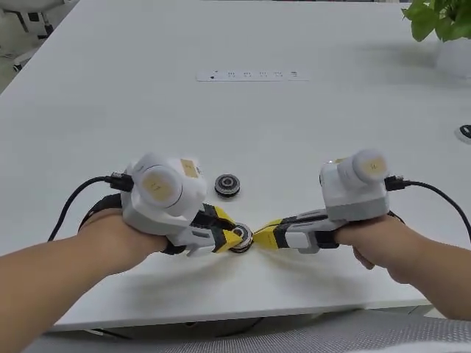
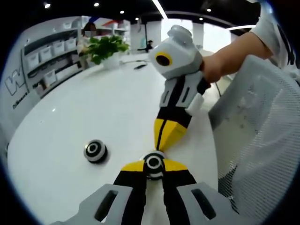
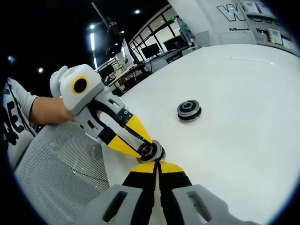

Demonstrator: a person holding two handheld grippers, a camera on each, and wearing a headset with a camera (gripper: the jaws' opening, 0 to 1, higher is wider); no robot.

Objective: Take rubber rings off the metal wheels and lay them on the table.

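Head view: above the worktop's near edge, looking forward and down. Gripper views: low, close at that edge, facing each other over the clamped wheel. Shared by all: that wheel, spare wheel.

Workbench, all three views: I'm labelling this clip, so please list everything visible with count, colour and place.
held wheel: one, metal with black, near table edge, between the two grippers' tips
loose wheel: one, metal with black, flat on the table behind the held one
power strip: one, white, far middle of the table
plant: one, green, far right corner
table: one, white
mesh chair: one, grey, beside the table edge
cables: two, black, one from each gripper
left gripper: white, black and yellow, jaws shut on the held wheel
right gripper: same colours, jaws shut, tips against the held wheel
hands: two, one holding each gripper
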